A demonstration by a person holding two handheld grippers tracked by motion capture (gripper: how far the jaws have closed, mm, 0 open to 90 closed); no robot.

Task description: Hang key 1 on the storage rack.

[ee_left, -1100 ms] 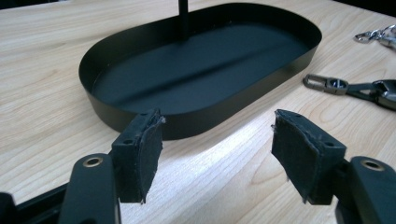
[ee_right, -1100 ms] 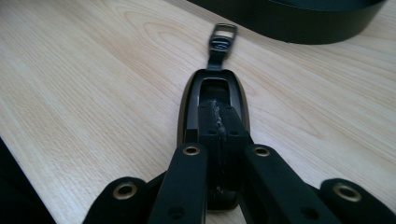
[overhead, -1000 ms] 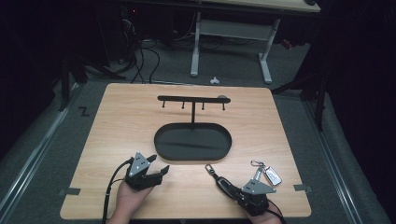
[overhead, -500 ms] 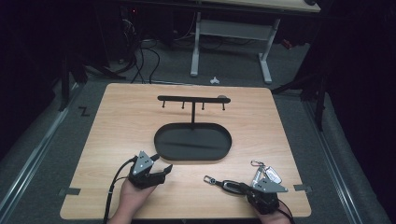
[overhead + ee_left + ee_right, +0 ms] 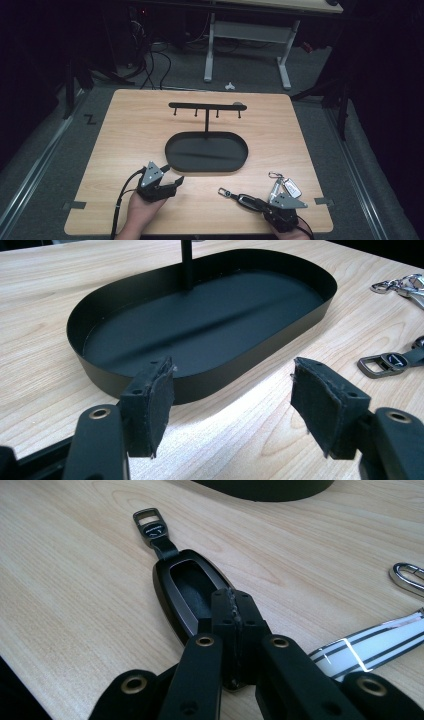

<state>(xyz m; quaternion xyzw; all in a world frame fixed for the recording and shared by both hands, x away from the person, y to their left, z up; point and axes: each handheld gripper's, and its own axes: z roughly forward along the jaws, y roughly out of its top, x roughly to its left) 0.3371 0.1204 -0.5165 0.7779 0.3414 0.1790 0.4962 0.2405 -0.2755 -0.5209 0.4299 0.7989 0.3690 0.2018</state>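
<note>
No legible text or labels

The right gripper (image 5: pixel 234 630) covers the key fob's (image 5: pixel 186 592) near end; a striped tag (image 5: pixel 367 645) runs off-frame at three o'clock.

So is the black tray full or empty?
Empty. The tray shows a bare black floor in the left gripper view, with just the stand's post rising from it.

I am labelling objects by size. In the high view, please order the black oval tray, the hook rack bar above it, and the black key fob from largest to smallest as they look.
1. Black oval tray, clearly the largest.
2. Hook rack bar, long but thin.
3. Black key fob, the smallest, held at its near end by the right tool.
</note>
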